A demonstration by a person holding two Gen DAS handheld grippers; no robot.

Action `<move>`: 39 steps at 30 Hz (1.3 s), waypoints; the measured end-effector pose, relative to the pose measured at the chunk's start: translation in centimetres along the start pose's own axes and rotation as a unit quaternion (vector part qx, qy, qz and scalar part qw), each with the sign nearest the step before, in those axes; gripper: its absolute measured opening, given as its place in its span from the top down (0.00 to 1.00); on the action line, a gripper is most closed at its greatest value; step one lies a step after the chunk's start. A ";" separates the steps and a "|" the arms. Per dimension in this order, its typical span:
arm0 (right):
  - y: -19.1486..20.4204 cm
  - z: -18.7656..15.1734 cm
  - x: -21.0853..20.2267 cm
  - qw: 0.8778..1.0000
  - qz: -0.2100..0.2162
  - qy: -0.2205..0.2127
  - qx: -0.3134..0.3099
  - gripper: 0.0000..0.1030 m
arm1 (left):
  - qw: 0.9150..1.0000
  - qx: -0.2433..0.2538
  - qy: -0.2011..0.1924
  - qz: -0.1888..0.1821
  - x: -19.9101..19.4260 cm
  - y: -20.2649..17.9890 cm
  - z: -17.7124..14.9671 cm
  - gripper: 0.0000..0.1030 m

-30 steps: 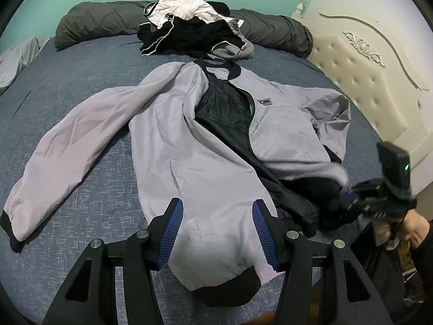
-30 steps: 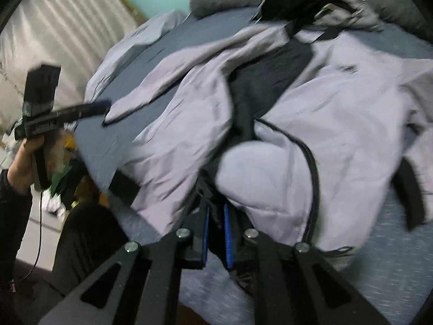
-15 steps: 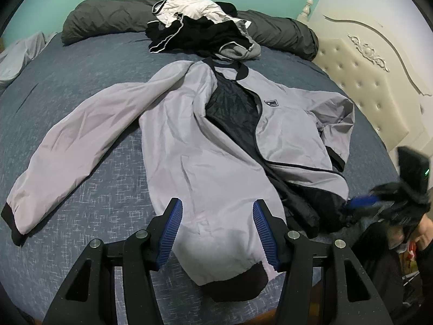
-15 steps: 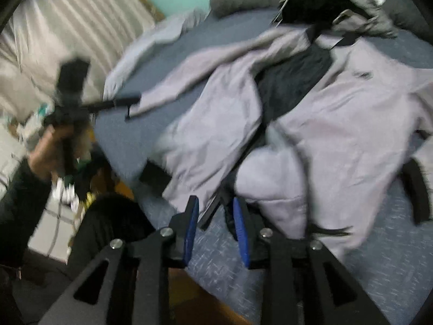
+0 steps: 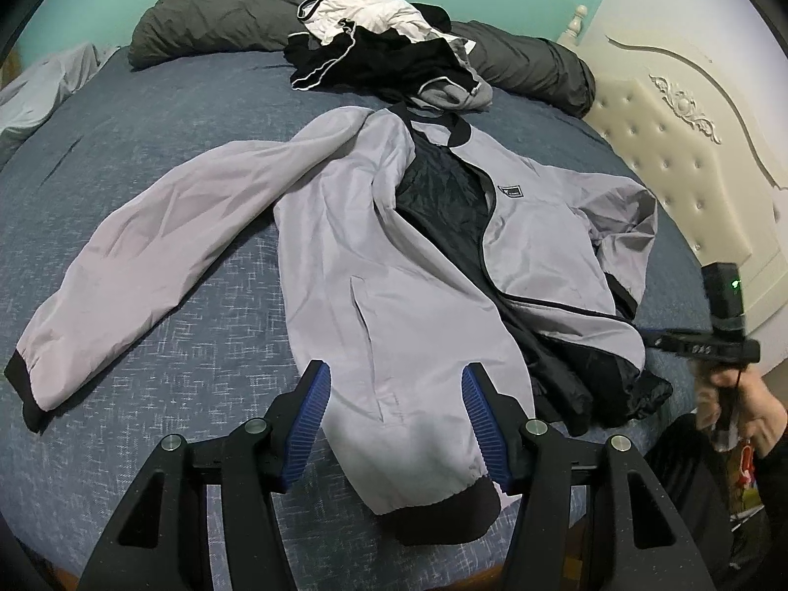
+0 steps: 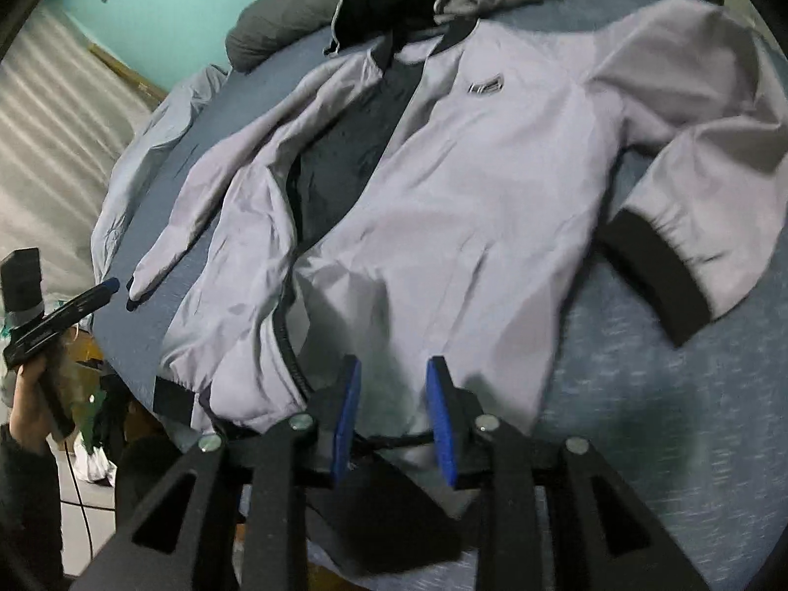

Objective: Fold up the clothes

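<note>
A grey windbreaker jacket lies front-up and unzipped on the bed, its hem at the near edge of the mattress and its collar toward the far side. Its thin, smooth shell is lightly creased; black ribbed bands finish the collar, cuffs and hem, and a dark quilted lining shows through the open front. One sleeve stretches flat across open blue bedding, with bare room all around it. The other sleeve is bent back on itself beside the body, its black cuff resting on the cover. Beyond the collar sits a heap of black, white and grey clothes against a long dark-grey bolster. A cream tufted headboard bounds one side of the bed.

The left hand-held gripper hovers above the hem with its blue ribbed pads spread wide, holding nothing. The right hand-held gripper has its pads apart over the other front panel's hem, also holding nothing.
</note>
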State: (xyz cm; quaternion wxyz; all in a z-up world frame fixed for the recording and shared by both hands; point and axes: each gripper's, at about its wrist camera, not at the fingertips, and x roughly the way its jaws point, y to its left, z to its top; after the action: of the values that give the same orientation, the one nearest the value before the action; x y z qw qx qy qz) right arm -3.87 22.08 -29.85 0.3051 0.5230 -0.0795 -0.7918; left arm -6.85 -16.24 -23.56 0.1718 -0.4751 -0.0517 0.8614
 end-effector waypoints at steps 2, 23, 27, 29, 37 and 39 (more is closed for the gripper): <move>0.7 0.0 1.5 1.000 0.000 0.015 -0.002 0.81 | 1.000 0.000 0.001 0.003 -0.1 0.2 -0.1 0.42; -6.4 -0.1 -3.1 0.992 -0.065 -0.029 0.102 0.65 | 0.998 -0.045 0.040 -0.012 3.0 2.8 -1.9 0.35; -9.2 -1.8 -1.3 0.987 -0.073 0.028 0.142 0.57 | 0.995 -0.064 0.080 -0.013 5.1 3.8 -2.8 0.31; -9.9 -2.7 -0.2 0.984 -0.059 0.042 0.161 0.57 | 0.993 -0.073 0.090 -0.011 5.7 4.3 -3.4 0.31; -9.5 -3.9 2.8 0.978 0.030 0.048 0.198 0.76 | 0.990 -0.074 0.117 -0.036 6.9 4.4 -5.1 0.38; -8.9 -3.4 2.5 0.981 0.034 0.036 0.188 0.86 | 0.989 -0.076 0.119 -0.044 7.2 4.1 -5.3 0.56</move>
State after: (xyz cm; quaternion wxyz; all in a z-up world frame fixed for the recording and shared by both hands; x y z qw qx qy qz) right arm -5.11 28.45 -37.24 0.2302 0.5964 -0.2338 -0.7326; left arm -7.01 -17.99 -33.24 0.1783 -0.5831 -0.1171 0.7839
